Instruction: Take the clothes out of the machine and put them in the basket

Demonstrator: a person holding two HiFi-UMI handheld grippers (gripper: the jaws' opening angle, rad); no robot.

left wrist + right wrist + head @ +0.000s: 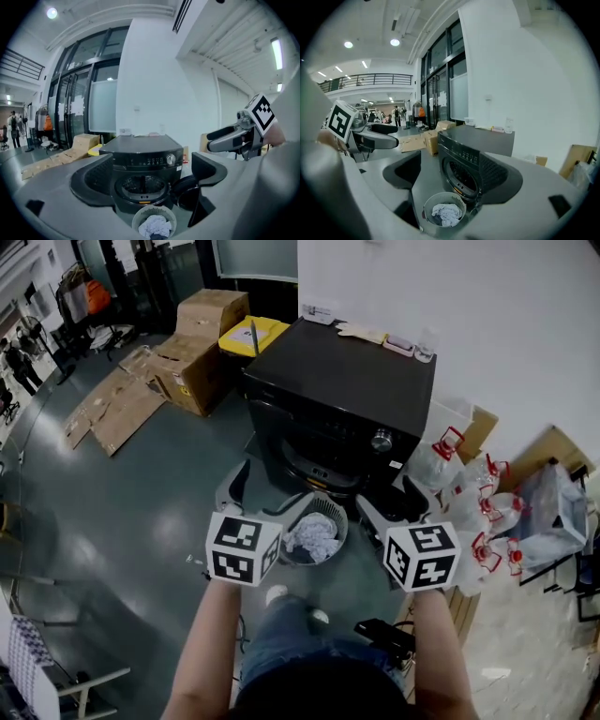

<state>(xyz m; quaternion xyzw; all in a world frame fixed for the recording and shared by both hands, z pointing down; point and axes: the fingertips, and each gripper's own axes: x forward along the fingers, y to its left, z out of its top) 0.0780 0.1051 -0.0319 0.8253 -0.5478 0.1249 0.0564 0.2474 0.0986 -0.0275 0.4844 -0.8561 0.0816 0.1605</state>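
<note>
Hovering side by side in front of the machine (342,381), the two tools are both empty: the left hand-held gripper (150,178) has its jaws spread wide with only air between them, and the right hand-held gripper (452,176) also stands parted, grasping nothing. The clothes (311,538) lie as a pale crumpled heap (no clear long axis to it) inside the round basket (339,521), which sits on the floor below and ahead of both jaws, midway between them and just in front of the machine's mouth. From the left hand-held gripper the drum opening (143,185) is straight ahead and beyond the basket; from the right one it lies ahead and slightly to the left. What shows of the drum looks like bare ribbed metal, so the unloading seems done or nearly so, though its depths are dark. Should another reach be needed, the left tool appears marginally nearer the mouth, since the open door (187,192) hangs on the right tool's side.
</note>
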